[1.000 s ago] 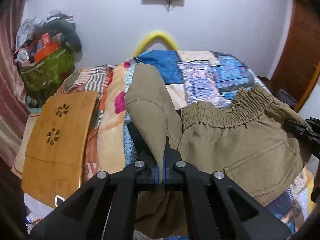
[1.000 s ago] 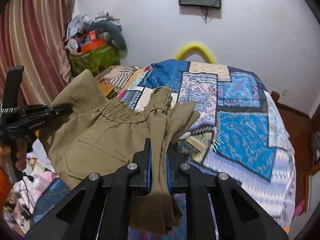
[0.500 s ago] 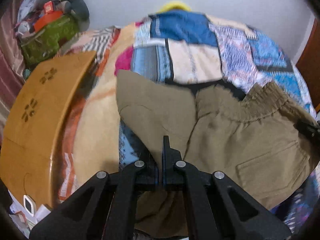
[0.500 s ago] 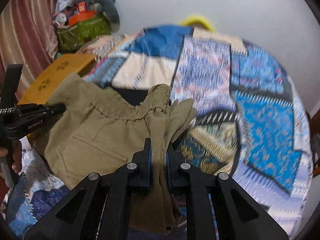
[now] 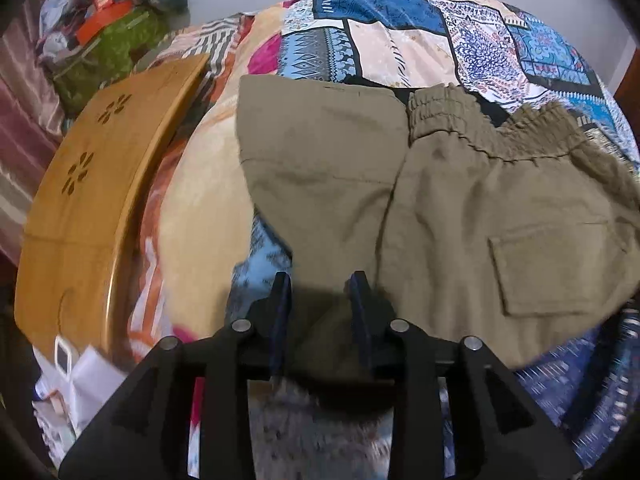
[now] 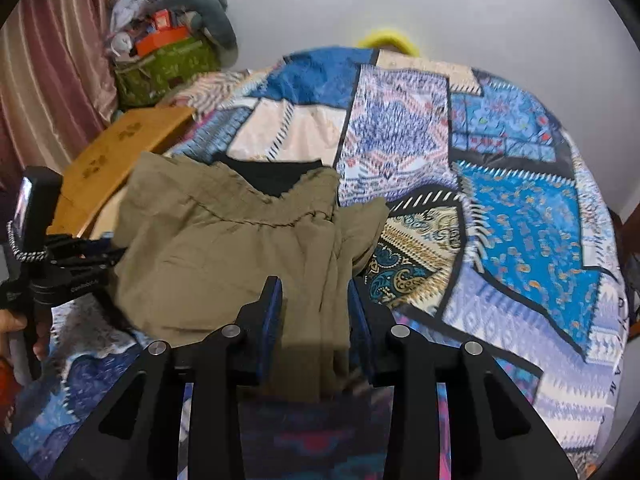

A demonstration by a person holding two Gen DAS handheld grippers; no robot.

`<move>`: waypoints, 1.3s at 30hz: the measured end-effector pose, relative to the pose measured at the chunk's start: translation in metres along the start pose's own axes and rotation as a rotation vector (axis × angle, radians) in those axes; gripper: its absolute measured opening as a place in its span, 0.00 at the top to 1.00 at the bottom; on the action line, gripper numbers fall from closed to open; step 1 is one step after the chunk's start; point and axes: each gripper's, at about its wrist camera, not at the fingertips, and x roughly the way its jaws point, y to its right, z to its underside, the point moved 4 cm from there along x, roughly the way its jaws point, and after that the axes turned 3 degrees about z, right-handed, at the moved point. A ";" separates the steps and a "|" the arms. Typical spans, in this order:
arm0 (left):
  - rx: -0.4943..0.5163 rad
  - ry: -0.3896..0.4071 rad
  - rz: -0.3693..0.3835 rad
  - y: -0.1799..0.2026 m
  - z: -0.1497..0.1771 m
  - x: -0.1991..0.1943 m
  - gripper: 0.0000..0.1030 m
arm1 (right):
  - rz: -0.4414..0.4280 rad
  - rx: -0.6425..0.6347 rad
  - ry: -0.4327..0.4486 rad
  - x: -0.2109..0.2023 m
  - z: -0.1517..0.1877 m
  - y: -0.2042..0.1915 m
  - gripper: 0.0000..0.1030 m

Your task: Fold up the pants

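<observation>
Khaki pants [image 5: 460, 200] with an elastic waistband and a back pocket lie folded on the patchwork bedspread [image 5: 400, 32]; they also show in the right wrist view [image 6: 224, 240]. My left gripper [image 5: 320, 284] is open, its jaws apart over the near left edge of the pants. My right gripper [image 6: 312, 292] is open, with the near right edge of the cloth lying between its blue-padded fingers. The left gripper also shows in the right wrist view [image 6: 64, 272] at the pants' left side.
A wooden lap tray [image 5: 92, 200] lies on the bed's left side. A green bag [image 5: 108, 48] piled with clutter stands in the far left corner by a striped curtain [image 6: 52, 60]. A yellow curved object [image 6: 386, 38] sits at the bed's far end against the wall.
Both grippers lowered the pants onto the bed and opened, letting go of the cloth. The pants now lie flat instead of hanging from the jaws.
</observation>
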 end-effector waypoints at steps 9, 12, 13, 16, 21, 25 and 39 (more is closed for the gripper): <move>0.013 0.204 0.077 0.015 0.015 -0.152 0.70 | -0.055 0.036 0.206 -0.126 -0.010 -0.021 0.70; 0.057 0.315 0.077 0.028 0.027 -0.219 0.70 | -0.072 0.026 0.300 -0.182 -0.008 -0.036 0.70; 0.070 0.352 0.081 0.033 0.032 -0.240 0.70 | -0.079 0.023 0.338 -0.203 -0.006 -0.042 0.70; 0.078 0.474 0.101 0.046 0.055 -0.305 0.70 | -0.083 0.009 0.442 -0.257 0.003 -0.060 0.70; 0.104 0.640 0.135 0.069 0.103 -0.392 0.70 | -0.096 0.003 0.587 -0.332 0.030 -0.085 0.70; 0.135 0.754 0.139 0.080 0.142 -0.443 0.70 | -0.071 -0.014 0.650 -0.368 0.054 -0.100 0.70; 0.124 0.944 0.130 0.085 0.222 -0.513 0.05 | 0.008 0.027 0.771 -0.418 0.094 -0.109 0.08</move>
